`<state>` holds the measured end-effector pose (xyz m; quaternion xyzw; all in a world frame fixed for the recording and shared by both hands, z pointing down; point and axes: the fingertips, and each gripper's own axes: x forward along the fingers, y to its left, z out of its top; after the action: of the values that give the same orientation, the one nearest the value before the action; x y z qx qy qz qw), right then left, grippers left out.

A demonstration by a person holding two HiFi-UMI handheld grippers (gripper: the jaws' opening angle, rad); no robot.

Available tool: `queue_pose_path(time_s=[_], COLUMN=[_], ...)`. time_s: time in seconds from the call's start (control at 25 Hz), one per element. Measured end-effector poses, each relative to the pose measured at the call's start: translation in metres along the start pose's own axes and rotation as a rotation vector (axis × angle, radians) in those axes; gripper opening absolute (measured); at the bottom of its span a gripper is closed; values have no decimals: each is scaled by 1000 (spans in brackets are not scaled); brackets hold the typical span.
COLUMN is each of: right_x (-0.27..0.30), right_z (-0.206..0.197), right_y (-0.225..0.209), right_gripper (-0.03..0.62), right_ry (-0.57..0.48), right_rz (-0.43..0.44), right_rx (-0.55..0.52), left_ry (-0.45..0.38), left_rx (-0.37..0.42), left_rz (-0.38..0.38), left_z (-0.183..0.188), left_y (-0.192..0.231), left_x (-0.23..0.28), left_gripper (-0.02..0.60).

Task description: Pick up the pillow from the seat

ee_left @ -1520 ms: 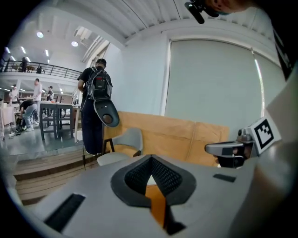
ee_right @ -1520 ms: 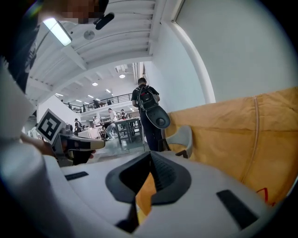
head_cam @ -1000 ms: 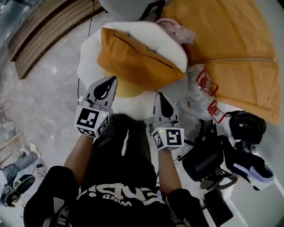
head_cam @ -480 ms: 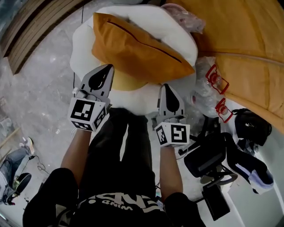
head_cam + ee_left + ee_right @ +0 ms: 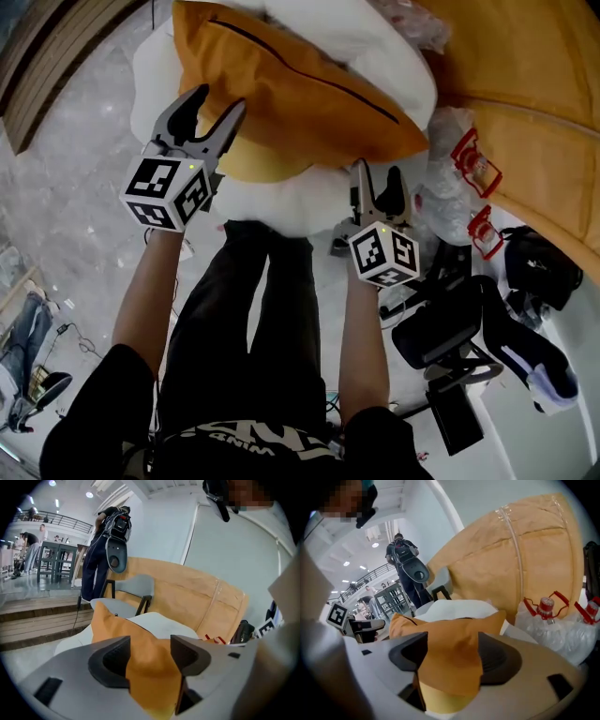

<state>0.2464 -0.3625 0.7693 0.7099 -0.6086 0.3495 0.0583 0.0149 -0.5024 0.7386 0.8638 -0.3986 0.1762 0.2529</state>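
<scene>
Seat looms closer now, pillow lying on top of it. Both grippers are down at the seat's near edge. Left gripper and right gripper have just spread their jaws, a pillow corner between each pair, nothing pinched yet. Closing looks next.

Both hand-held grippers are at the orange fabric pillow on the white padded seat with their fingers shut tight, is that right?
Not quite. Both gripper views show the fingers apart: the left gripper and right gripper have just been opening, with the orange fabric pillow seen between the fingers, not pinched. The rest holds: it lies on the white padded seat.
</scene>
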Motion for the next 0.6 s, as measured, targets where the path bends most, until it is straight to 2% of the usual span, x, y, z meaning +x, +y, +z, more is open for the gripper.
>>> queue_pose_path(time_s=[0.12,0.28,0.4,0.6], right_x=[10,17,26,42], right_z=[-14,-24,-31,-35], right_y=[-18,-38,-52,-61], right_gripper=[324,330,334,334], right_ry=[34,55,77,103], right_rz=[-26,-43,-49,-37], right_rx=[48,86,99,127], left_ry=[10,4,2,13], left_rx=[-4,-38,-37,-56], left_rz=[35,129,184,211], left_z=[-7,-10,-8,-6], left_y=[17,47,68,89], left_x=[13,22,28,36], left_gripper=[304,365,391,396])
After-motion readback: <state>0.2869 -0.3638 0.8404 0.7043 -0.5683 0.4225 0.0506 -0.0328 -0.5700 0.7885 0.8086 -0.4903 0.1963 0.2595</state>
